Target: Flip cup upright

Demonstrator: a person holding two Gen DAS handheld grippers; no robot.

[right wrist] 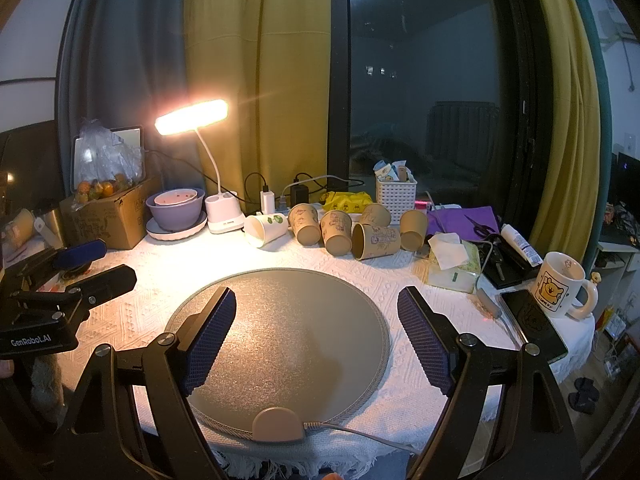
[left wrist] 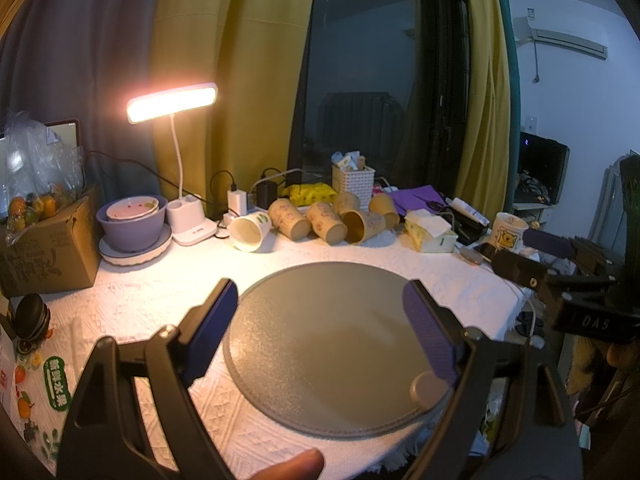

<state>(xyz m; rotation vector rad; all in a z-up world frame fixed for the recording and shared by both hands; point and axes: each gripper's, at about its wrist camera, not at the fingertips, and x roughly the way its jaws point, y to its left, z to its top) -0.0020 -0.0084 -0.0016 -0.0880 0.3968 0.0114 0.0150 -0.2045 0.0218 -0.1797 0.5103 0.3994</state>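
Observation:
Several paper cups lie on their sides at the back of the table: a white cup [left wrist: 251, 231] [right wrist: 266, 229] at the left and brown printed cups [left wrist: 326, 223] [right wrist: 376, 241] beside it. My left gripper [left wrist: 324, 328] is open and empty above the round grey mat [left wrist: 332, 360]. My right gripper [right wrist: 316, 336] is open and empty above the same mat [right wrist: 280, 344]. Each gripper shows in the other's view, the right one [left wrist: 536, 258] at the right edge, the left one [right wrist: 100, 264] at the left edge. Both are well short of the cups.
A lit desk lamp [left wrist: 173, 103], purple bowls on a plate [left wrist: 132, 224], a cardboard box with fruit [left wrist: 48, 240], a white basket [right wrist: 396, 196], a tissue pack [right wrist: 454, 266], a bear mug [right wrist: 560, 284], a phone [right wrist: 532, 324] and chargers crowd the table's back and sides.

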